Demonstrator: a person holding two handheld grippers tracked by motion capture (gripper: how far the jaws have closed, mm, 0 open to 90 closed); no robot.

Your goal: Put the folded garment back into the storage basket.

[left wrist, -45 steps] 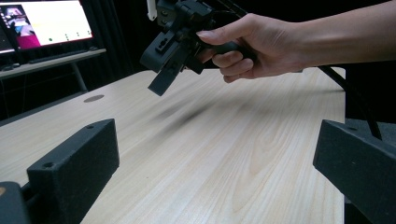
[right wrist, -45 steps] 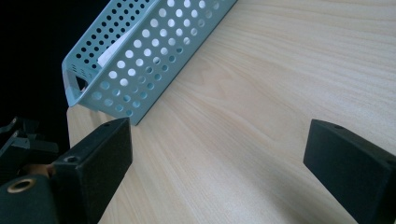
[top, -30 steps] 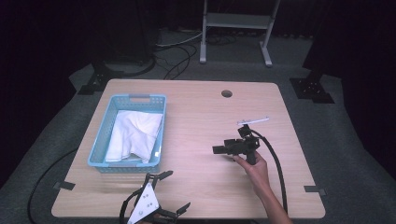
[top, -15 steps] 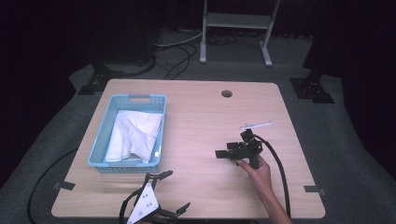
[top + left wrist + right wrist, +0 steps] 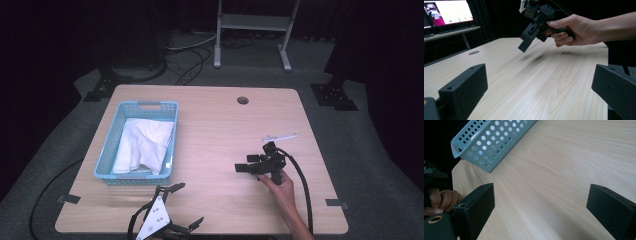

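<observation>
Both my tongs stand wide open and empty, right tongs (image 5: pixel 246 165) hovering over bare desk (image 5: pixel 220 130), left tongs (image 5: pixel 186 205) near the front edge; white cloth (image 5: pixel 142 145) lies in the blue basket (image 5: pixel 170 142), whose wall may snag a low reach.

Nothing really readable here. There's a white strip (image 5: pixel 279 136) on the table (image 5: pixel 215 125), just beyond the right gripper (image 5: pixel 243 166), with some tiny dark marks on it, but they're way too small to make out. The monitor (image 5: pixel 447 11) behind the table is a blur too.
</observation>
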